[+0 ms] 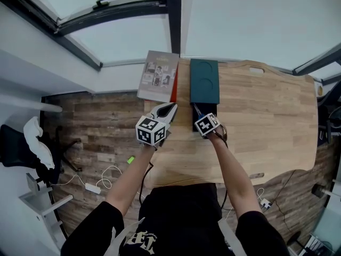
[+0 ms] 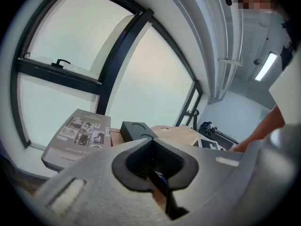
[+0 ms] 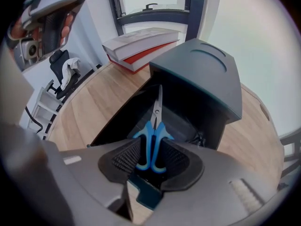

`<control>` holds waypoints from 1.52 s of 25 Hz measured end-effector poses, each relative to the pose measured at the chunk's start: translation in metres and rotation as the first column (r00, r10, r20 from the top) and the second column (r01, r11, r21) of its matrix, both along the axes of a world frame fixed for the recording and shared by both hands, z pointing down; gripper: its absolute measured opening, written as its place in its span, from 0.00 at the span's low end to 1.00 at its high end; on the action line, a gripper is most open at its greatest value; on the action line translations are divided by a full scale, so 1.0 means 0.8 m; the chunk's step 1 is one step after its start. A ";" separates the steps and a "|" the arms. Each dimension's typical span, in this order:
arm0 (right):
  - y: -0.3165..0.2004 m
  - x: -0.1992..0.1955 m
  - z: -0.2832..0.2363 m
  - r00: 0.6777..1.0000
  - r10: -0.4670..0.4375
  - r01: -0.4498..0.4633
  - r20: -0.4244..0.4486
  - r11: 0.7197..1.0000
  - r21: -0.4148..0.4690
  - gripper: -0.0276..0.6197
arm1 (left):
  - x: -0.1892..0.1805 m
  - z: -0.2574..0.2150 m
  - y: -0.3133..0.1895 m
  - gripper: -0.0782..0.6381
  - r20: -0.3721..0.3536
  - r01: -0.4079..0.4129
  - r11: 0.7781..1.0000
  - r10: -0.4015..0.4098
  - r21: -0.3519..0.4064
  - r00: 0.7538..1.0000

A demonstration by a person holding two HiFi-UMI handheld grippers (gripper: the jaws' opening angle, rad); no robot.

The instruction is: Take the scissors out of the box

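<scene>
Right tongs [image 3: 150, 162] apart, straddling the blue handles of the scissors [image 3: 152, 136] lying in the open dark box [image 3: 121, 122] near the bench's [image 3: 91, 105] far-left corner; left tongs [image 2: 152, 166] together, empty

A pale wooden table [image 1: 266, 121] with rounded corners stands against large frosted windows [image 1: 250, 15] in dark frames, one with a black handle [image 1: 102, 2]. Daylight comes through them. The floor [image 1: 101, 137] is wood plank, with white cables [image 1: 106, 175] trailing across it. At the left are a black office chair [image 1: 13, 148] and a white rack [image 1: 45, 196]. A ceiling strip light [image 2: 265, 66] glows.
</scene>
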State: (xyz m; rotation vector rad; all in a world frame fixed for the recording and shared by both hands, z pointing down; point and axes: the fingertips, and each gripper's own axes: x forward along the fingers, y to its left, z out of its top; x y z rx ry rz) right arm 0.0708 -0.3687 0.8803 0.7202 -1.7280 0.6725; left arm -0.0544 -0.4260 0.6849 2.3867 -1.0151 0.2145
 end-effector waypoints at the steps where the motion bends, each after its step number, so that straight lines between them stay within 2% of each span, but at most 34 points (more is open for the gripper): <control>1: -0.001 0.000 0.000 1.000 0.004 -0.004 -0.001 1.000 -0.003 0.27 | -0.001 0.001 -0.001 0.10 0.000 0.002 1.000 -0.002 -0.002 1.000; 5: 0.000 0.004 -0.002 1.000 0.007 -0.007 -0.017 1.000 -0.009 0.26 | -0.001 0.004 -0.001 0.10 -0.002 0.004 1.000 -0.004 -0.007 1.000; 7: 0.002 0.010 -0.005 0.999 0.021 -0.022 -0.044 1.000 -0.009 0.19 | 0.000 0.005 0.001 0.10 -0.005 0.003 1.000 -0.003 -0.010 1.000; 13: -0.001 0.002 -0.003 0.999 0.048 -0.048 0.014 0.999 -0.026 0.18 | -0.004 -0.003 -0.002 0.10 -0.010 0.012 1.000 -0.012 0.000 1.000; 17: 0.006 0.017 -0.015 0.997 0.075 -0.075 -0.026 0.997 -0.030 0.18 | -0.007 -0.011 -0.001 0.10 -0.011 0.017 1.000 -0.017 0.011 1.000; 21: 0.003 0.006 -0.027 0.996 0.079 -0.079 0.046 0.997 -0.008 0.18 | -0.009 -0.021 -0.002 0.10 -0.003 0.014 0.999 -0.014 0.029 1.000; 25: 0.017 0.039 -0.055 0.990 0.128 -0.129 -0.058 0.992 -0.008 0.18 | -0.007 -0.037 0.002 0.10 -0.014 0.021 0.999 -0.020 0.047 1.000; 30: 0.023 0.042 -0.071 0.986 0.169 -0.169 0.001 0.986 0.009 0.18 | -0.005 -0.054 0.010 0.10 -0.023 0.027 0.997 -0.026 0.067 0.999; 38: 0.041 0.038 -0.101 0.982 0.175 -0.179 0.076 0.983 0.051 0.18 | -0.005 -0.084 0.029 0.10 -0.031 0.049 0.994 -0.046 0.101 0.998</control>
